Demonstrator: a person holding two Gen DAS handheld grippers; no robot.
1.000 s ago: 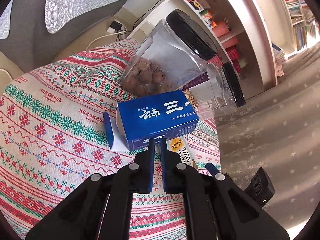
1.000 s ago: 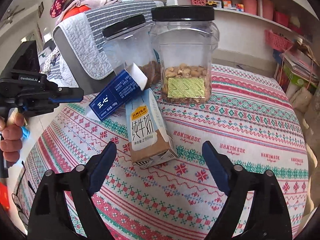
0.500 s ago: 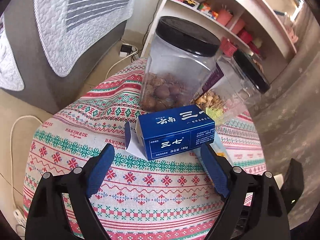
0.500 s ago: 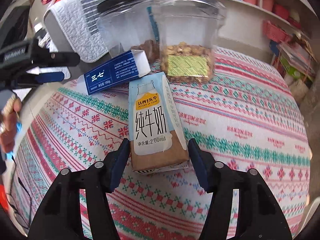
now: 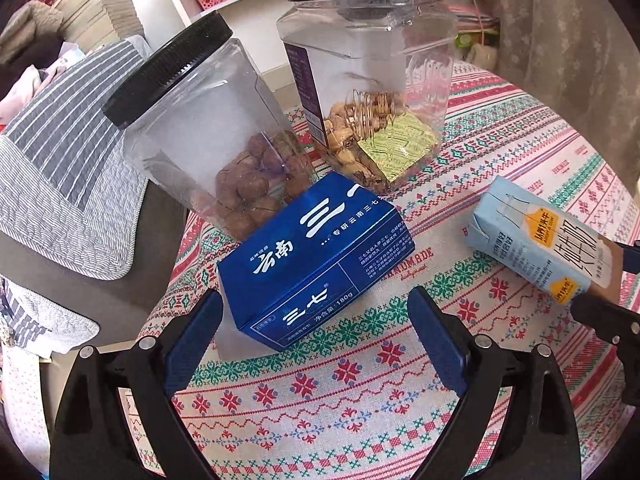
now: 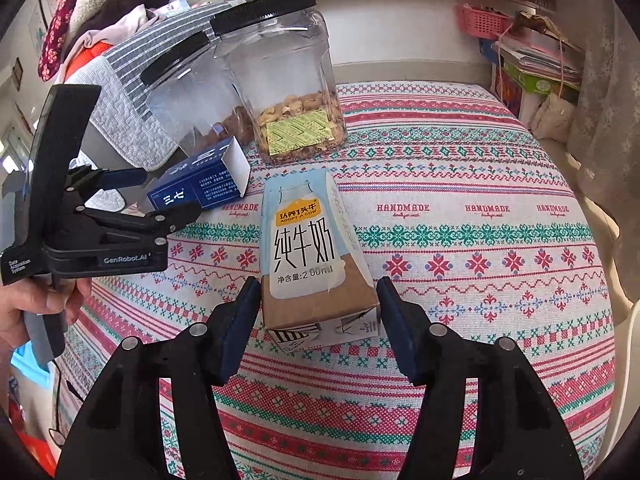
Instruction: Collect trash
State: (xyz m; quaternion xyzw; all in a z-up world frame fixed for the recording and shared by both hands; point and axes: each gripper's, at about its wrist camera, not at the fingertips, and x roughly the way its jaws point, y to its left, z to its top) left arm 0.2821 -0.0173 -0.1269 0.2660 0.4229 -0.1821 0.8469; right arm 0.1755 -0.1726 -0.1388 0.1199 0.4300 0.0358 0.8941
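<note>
Straddling the brown bottom end of the milk carton [image 6: 310,264], the right gripper [image 6: 316,326] has its fingers [image 6: 236,328] spread, one blue pad at each side of the carton; the left pad looks to be touching or nearly touching the carton wall, while a small gap shows on the right. The carton lies flat on its back on the bench [image 6: 460,240], which is covered with a patterned cloth of red, green and white bands (the word HANDMADE is stitched along one band).

The left gripper [image 5: 316,336] has its fingers [image 5: 192,340] spread too, wider than the blue box [image 5: 316,256] in front of them, and neither pad touches it. Seen from the right wrist camera, this gripper [image 6: 136,196] sits left of the carton, held in a bare hand [image 6: 36,308], its fingers pointing at the box's near end.

The blue box [image 6: 200,180] lies just beyond and to the left of the carton, near it but apart, with a white end flap standing open. Behind the box stand two clear plastic jars with black lids: the left jar [image 5: 208,132] holds brown round nuts, and the right jar [image 5: 368,80], directly beyond the carton, holds paler nuts and a yellow-green packet. The box's far end reaches the foot of both jars.
</note>
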